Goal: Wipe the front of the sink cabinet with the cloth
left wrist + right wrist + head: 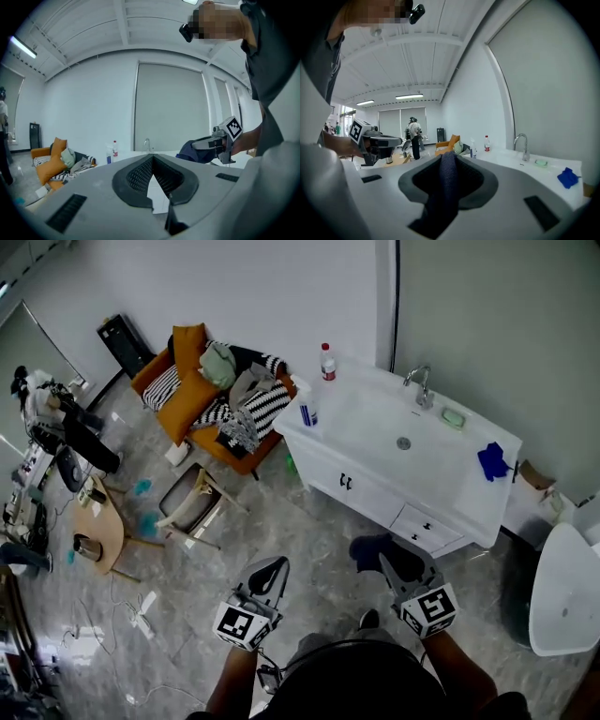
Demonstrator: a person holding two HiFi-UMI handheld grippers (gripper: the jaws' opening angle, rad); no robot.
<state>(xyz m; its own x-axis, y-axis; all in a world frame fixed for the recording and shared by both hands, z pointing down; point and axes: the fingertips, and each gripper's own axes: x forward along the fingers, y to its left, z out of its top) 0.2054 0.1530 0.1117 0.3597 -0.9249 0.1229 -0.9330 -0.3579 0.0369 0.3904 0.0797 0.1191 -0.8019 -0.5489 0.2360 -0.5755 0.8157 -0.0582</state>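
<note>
The white sink cabinet [375,495] stands against the wall at the upper right of the head view, its drawer fronts facing me. My right gripper [389,563] hangs in front of it, a little short of the drawers, shut on a dark blue cloth [370,547]. In the right gripper view the cloth [446,180] fills the gap between the jaws and drapes towards the camera. My left gripper [272,570] is level with the right one, further left over the floor, shut with nothing in it. Its jaw tips meet in the left gripper view [152,157].
On the cabinet top stand a faucet [420,385], a green soap [454,417], a blue rag [491,460], a spray bottle [306,404] and a red-capped bottle [327,362]. An orange armchair [187,390] piled with clothes, a folding chair [192,504] and a round table [103,526] lie left. A person [66,423] stands far left.
</note>
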